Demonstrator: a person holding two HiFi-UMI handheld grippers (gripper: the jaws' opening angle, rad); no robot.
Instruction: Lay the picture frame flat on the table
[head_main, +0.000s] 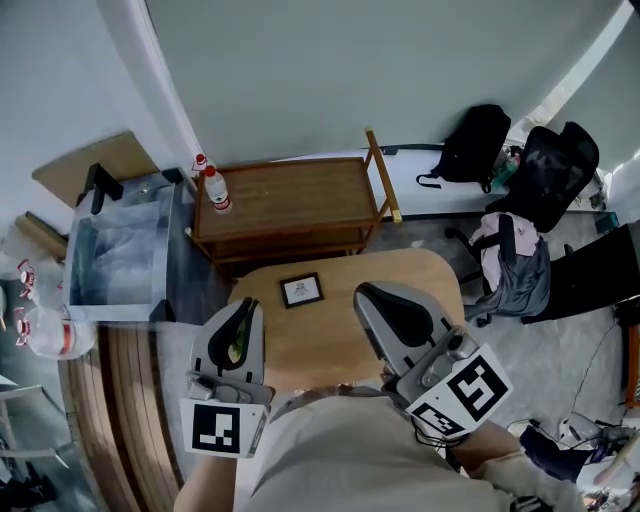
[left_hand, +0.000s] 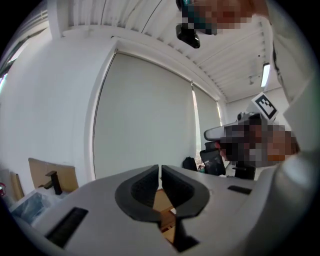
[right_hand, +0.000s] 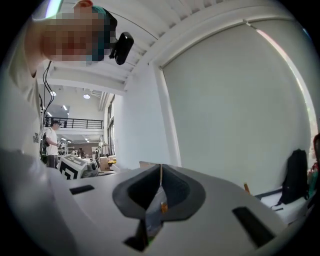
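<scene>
at the table's (head_main: 325, 345) near edge, left gripper (head_main: 243, 308) and right gripper (head_main: 366, 293) tilted upward, fingers (left_hand: 144, 187) pressed together

A: What kind of place is this?
B: An office workspace: office chair (head_main: 555, 165) and backpack (head_main: 470, 142) beyond the right gripper (head_main: 370, 295), a roller blind (right_hand: 240, 100) ahead of it, a railed mezzanine (right_hand: 67, 122) off its left.

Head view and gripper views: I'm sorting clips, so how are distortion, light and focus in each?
Head view: strong fisheye bend, yet the picture frame on the table is sharp and evenly lit. Left gripper view: dark round vignette, near jaws soft, mosaic patches at top and right. Right gripper view: same vignette, mosaic patch at top left.
</scene>
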